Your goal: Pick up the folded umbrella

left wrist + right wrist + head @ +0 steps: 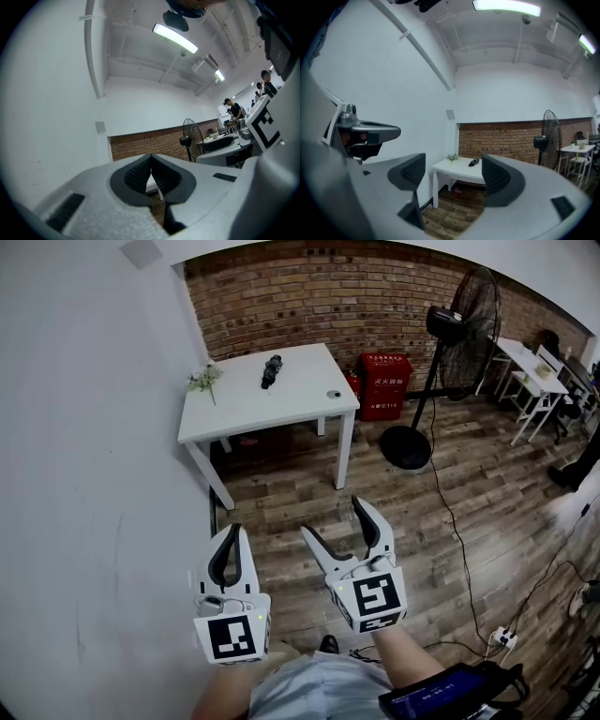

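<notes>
Folded umbrella [271, 370], dark and compact, lies on top of a white table [300, 395] toward its back edge, with its long side running from front to back. It sits between a small plant sprig [203, 379] at the table's left edge and a small round object [333, 394] near the right front corner, touching neither. The table stands in the corner where a white wall [84, 427] meets a brick wall [319, 296]. To its right are a red box with white lettering [385, 385] and a black pedestal fan [464, 334] on the wooden floor [431, 512]. In the head view both grippers are held low over the floor, well apart from the table. The left gripper [234, 531] has its jaws pressed together with nothing between them, and its own view shows the dark pads meeting at the tips [151, 161]. The right gripper [331, 518] has its jaws spread wide and holds nothing. In the right gripper view [453, 173] the table [461, 171] and the folded umbrella [474, 162] show far off through the gap between the pads, with the fan [546, 133] to the right against the brick.
</notes>
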The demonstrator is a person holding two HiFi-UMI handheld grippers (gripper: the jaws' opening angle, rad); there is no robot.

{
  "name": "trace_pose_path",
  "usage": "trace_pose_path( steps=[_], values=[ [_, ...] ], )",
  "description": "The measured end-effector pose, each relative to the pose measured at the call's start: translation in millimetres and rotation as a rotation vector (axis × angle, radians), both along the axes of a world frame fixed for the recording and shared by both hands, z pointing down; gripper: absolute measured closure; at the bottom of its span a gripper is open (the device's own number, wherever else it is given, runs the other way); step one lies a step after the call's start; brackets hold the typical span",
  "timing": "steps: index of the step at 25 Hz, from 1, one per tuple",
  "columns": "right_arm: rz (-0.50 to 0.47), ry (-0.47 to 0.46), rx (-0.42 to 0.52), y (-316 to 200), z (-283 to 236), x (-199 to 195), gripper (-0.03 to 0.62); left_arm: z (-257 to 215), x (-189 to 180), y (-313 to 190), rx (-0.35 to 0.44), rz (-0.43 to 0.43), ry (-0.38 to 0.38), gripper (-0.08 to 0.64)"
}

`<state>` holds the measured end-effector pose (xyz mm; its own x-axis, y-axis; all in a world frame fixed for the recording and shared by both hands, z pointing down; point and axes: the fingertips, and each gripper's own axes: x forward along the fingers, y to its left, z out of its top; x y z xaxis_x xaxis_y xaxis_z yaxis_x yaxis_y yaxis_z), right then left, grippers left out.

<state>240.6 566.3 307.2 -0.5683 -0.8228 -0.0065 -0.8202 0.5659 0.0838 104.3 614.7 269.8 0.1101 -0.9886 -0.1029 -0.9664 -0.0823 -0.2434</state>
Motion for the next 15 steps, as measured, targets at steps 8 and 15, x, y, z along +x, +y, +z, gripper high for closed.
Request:
trace_pose_path(
  steps=[8,15],
  values=[
    [-0.02,0.019,-0.017,-16.7,11.2,-1.8,0.215,14.6,-4.8,-11.7,-0.018,-0.034,0.009,0.554],
    [0.001,0.039,-0.036,-49.8,21.5,-12.4,0.216,23.0,-22.5,-44.7,-0.024,-0.032,0.029,0.554]
  ],
)
